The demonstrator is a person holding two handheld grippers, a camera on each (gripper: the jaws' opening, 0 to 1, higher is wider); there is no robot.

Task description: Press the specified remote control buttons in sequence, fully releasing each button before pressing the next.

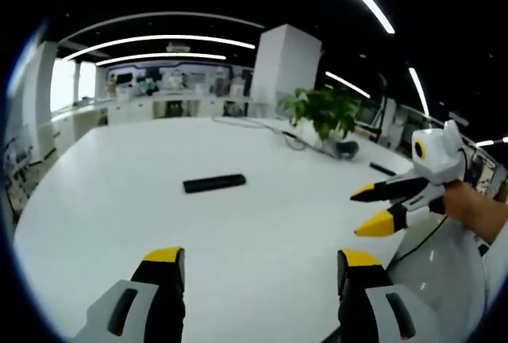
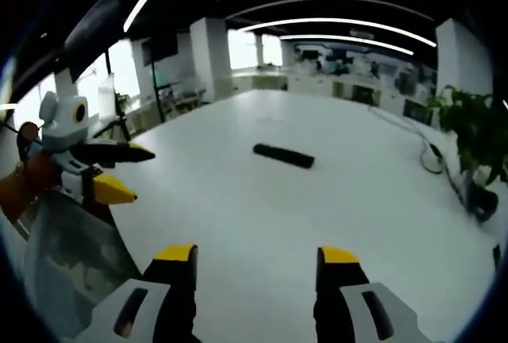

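Note:
A black remote control [image 1: 214, 183] lies flat on the white table [image 1: 143, 216], well ahead of my left gripper [image 1: 262, 260], which is open with nothing between its yellow-tipped jaws. In the right gripper view the same remote [image 2: 283, 155] lies ahead of my right gripper [image 2: 258, 260], also open and holding nothing. The right gripper [image 1: 379, 206] comes into the left gripper view from the right, jaws parted, held by a hand. The left gripper [image 2: 127, 172] shows at the left of the right gripper view, jaws parted.
A potted green plant [image 1: 321, 113] stands at the table's far side, with dark cables [image 1: 298, 138] near it. The same plant [image 2: 476, 132] is at the right in the right gripper view. A white pillar [image 1: 286, 69] and office desks lie beyond the table.

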